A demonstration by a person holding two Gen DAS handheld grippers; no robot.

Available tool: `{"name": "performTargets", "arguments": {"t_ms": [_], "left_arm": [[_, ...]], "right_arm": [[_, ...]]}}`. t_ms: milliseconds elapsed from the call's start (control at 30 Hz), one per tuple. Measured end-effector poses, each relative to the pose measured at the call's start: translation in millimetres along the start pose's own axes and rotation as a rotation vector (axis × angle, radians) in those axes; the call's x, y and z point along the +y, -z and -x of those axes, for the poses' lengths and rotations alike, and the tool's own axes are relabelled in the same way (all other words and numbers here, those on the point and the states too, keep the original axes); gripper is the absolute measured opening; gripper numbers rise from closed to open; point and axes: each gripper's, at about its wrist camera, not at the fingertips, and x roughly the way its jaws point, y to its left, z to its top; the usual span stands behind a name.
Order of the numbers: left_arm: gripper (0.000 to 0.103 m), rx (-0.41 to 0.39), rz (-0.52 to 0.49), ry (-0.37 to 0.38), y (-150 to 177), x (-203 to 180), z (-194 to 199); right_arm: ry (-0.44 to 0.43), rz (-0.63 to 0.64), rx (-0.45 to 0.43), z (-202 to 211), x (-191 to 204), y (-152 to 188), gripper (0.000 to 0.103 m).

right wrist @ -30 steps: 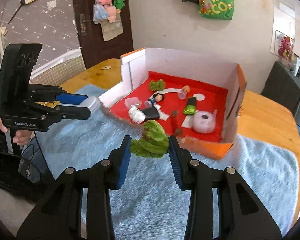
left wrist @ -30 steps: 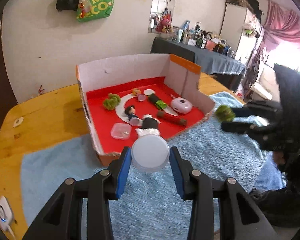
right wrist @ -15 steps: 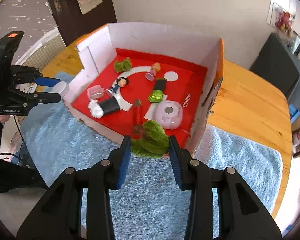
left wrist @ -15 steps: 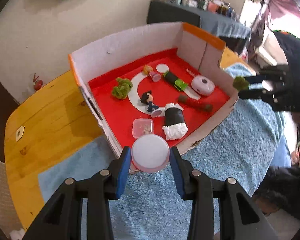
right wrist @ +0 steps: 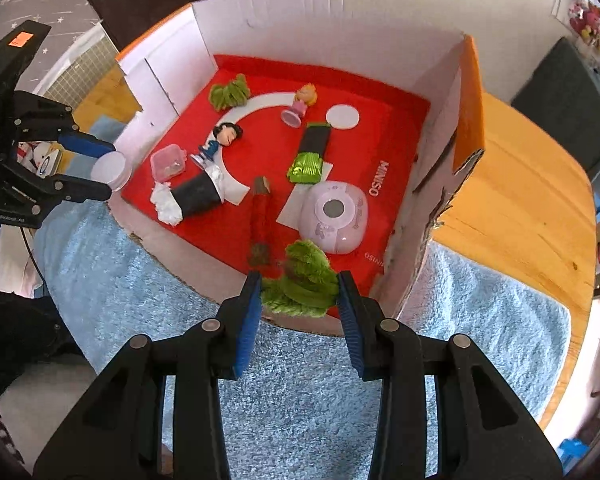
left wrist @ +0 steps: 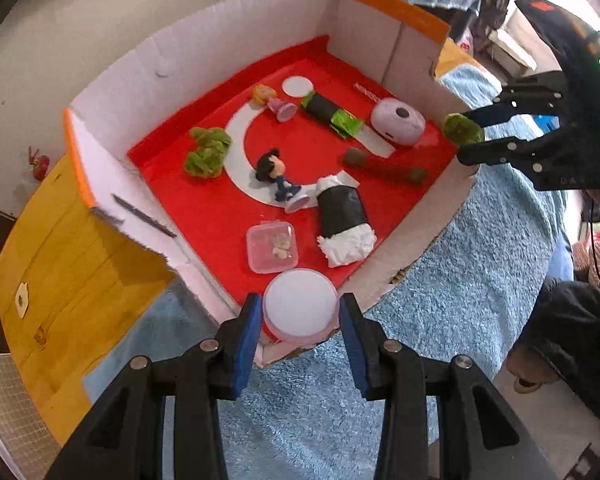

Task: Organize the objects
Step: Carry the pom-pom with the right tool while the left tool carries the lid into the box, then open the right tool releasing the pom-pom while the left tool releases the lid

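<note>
A shallow cardboard box (left wrist: 116,92) (right wrist: 260,16) with a red floor lies on a blue towel. My left gripper (left wrist: 300,314) (right wrist: 100,168) is shut on a round pink jar with a white lid (left wrist: 300,308) (right wrist: 110,166), held above the box's near corner. My right gripper (right wrist: 299,294) (left wrist: 470,138) is shut on a fuzzy green tuft (right wrist: 304,280) (left wrist: 462,129), held over the box's near edge beside a pink round gadget (right wrist: 334,216) (left wrist: 398,120). Inside lie two small figures (left wrist: 278,176) (right wrist: 300,104), a second green tuft (left wrist: 206,152), a black roll with white paper (left wrist: 342,220) and a small clear tub (left wrist: 272,246).
The blue towel (right wrist: 300,380) (left wrist: 480,280) covers a wooden table (right wrist: 520,184) (left wrist: 72,264). A red-brown stick (right wrist: 260,216) and a black and green roll (right wrist: 312,148) also lie in the box. A person's dark clothing (left wrist: 572,320) is at the right edge.
Both grippers have tipped downward and come in over the box, each still holding its object. The box now fills more of both views.
</note>
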Motion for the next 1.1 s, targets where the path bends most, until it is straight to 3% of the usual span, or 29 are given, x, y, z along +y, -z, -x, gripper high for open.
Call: {"name": "performTargets", "arguments": {"t_ms": [200,1100], "left_arm": [[0.041,0.069,-0.048,-0.016,-6,-5,-14],[0.041,0.178,-0.166,0.018,-17,3,-21]], "right_arm": [[0.011,-0.046,0.057,-8,-3,-2,0.036],[0.040,-0.203,0.213,-27,-7,-9,0.036]]}}
